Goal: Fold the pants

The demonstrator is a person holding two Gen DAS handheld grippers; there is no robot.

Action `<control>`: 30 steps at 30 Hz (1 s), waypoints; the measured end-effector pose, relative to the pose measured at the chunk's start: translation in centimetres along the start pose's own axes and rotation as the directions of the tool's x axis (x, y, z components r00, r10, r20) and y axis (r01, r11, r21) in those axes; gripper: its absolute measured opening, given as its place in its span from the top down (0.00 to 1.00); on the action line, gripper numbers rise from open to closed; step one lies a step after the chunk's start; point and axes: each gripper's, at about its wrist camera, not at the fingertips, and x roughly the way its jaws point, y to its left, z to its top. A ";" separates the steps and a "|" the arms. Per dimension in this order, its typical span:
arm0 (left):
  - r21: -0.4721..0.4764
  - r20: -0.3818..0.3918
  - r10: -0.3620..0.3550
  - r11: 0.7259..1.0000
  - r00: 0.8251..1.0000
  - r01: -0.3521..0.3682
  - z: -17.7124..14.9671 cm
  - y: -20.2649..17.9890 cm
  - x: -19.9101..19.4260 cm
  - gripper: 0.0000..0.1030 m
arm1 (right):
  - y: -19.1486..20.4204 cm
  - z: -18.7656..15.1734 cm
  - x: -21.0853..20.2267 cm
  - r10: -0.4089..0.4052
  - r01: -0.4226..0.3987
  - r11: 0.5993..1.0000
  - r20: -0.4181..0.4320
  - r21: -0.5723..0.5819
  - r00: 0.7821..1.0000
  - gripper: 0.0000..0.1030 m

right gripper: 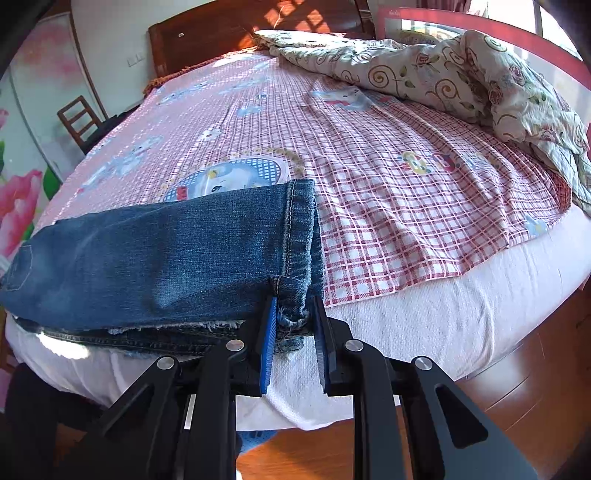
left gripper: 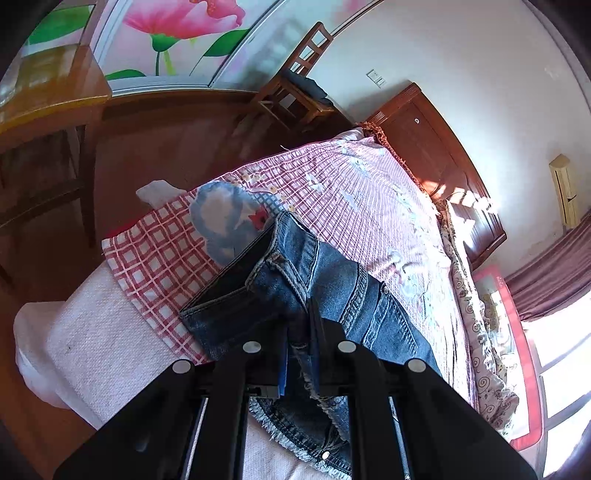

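Blue denim pants [right gripper: 155,251] lie folded lengthwise on the bed near its front edge. In the left wrist view the waistband end [left gripper: 280,273] with pocket and belt loops rises in front of the camera. My left gripper [left gripper: 298,332] is shut on the denim near the waist, above a frayed edge. In the right wrist view the leg hem [right gripper: 299,236] points to the right. My right gripper [right gripper: 294,314] has its blue-padded jaws around the hem's near corner, pinching it.
A pink checked sheet [right gripper: 369,184] covers the bed over a white mattress pad [right gripper: 424,325]. A crumpled floral quilt [right gripper: 461,70] lies at the far right. A wooden headboard [right gripper: 229,33], a wooden chair [left gripper: 295,88] and a wooden table [left gripper: 48,96] stand around the bed.
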 end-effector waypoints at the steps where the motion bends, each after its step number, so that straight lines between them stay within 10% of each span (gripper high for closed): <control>1: -0.003 -0.003 0.003 1.000 1.000 -0.003 -0.1 0.3 -0.1 0.91 | -0.1 0.0 0.3 -0.002 0.002 1.000 -0.007 -0.001 1.000 0.83; 5: -0.037 -0.032 0.030 0.999 0.999 -0.031 -1.0 2.1 0.5 0.91 | -0.3 -0.5 1.3 0.009 -0.009 1.000 -0.013 0.004 1.000 0.74; 7: -0.054 -0.036 0.040 0.998 0.999 -0.042 -1.3 2.8 0.9 0.91 | -1.3 -0.9 1.6 0.009 -0.006 0.999 -0.051 0.042 0.999 0.38; 14: -0.020 -0.010 0.049 0.999 0.999 -0.049 -0.3 1.7 1.1 0.91 | -5.0 -3.2 -3.7 0.044 -0.068 0.962 0.097 0.263 0.994 0.38; 20: -0.054 -0.020 0.072 0.996 0.997 -0.073 -1.1 2.3 1.5 0.90 | -0.6 -1.6 -5.0 0.390 -0.451 0.857 0.258 0.249 0.884 0.38; 26: -0.044 -0.040 0.081 0.996 0.996 -0.083 -0.9 2.4 1.8 0.88 | -1.5 2.2 1.4 0.489 -0.548 0.659 0.261 0.515 0.833 0.38; 30: -0.066 -0.031 0.061 0.996 0.998 -0.063 -0.7 3.2 1.9 0.87 | -1.0 4.0 6.4 0.382 -0.348 0.737 0.067 0.580 0.922 0.38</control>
